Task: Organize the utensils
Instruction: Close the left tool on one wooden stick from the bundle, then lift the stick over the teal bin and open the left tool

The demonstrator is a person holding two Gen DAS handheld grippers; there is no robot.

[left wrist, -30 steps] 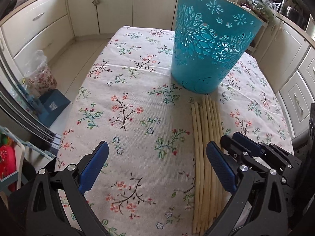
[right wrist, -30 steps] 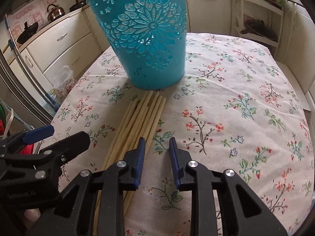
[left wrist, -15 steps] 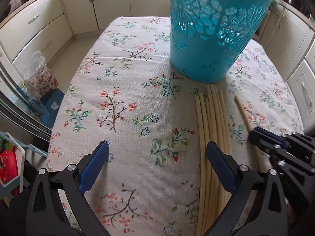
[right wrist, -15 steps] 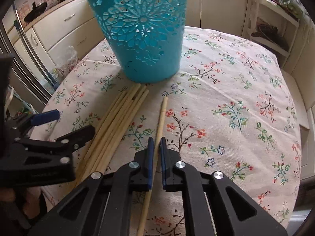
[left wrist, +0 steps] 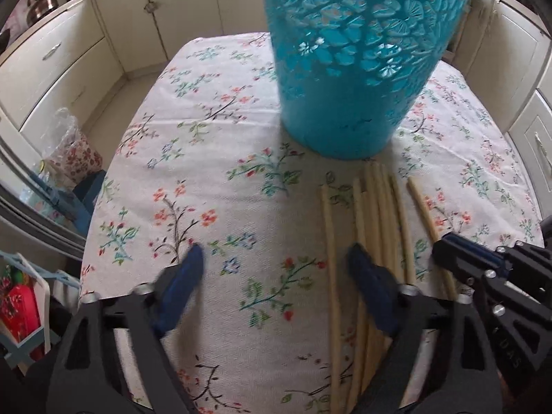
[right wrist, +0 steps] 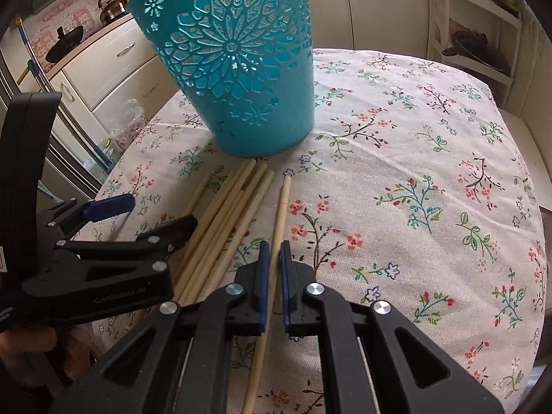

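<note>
A teal cut-out plastic bucket (left wrist: 358,58) (right wrist: 238,79) stands upright on the floral tablecloth (left wrist: 207,158). Several pale wooden chopsticks (left wrist: 376,227) (right wrist: 224,214) lie in a bundle in front of it. My right gripper (right wrist: 272,258) is shut on one chopstick (right wrist: 281,207), drawn apart to the right of the bundle; it also shows in the left wrist view (left wrist: 427,210). My left gripper (left wrist: 272,269) is open and empty, low over the cloth; its right finger sits over the bundle's left side. It shows at the left of the right wrist view (right wrist: 145,214).
Cream kitchen cabinets (left wrist: 69,62) surround the table. A kettle (right wrist: 112,5) sits on the counter at the back left. A plastic bag (left wrist: 72,151) and blue box lie on the floor left of the table. An open shelf (right wrist: 479,34) stands at the back right.
My right gripper closed on one chopstick and pulled it out to the right of the bundle. My left gripper moved forward toward the bucket and narrowed somewhat, still open.
</note>
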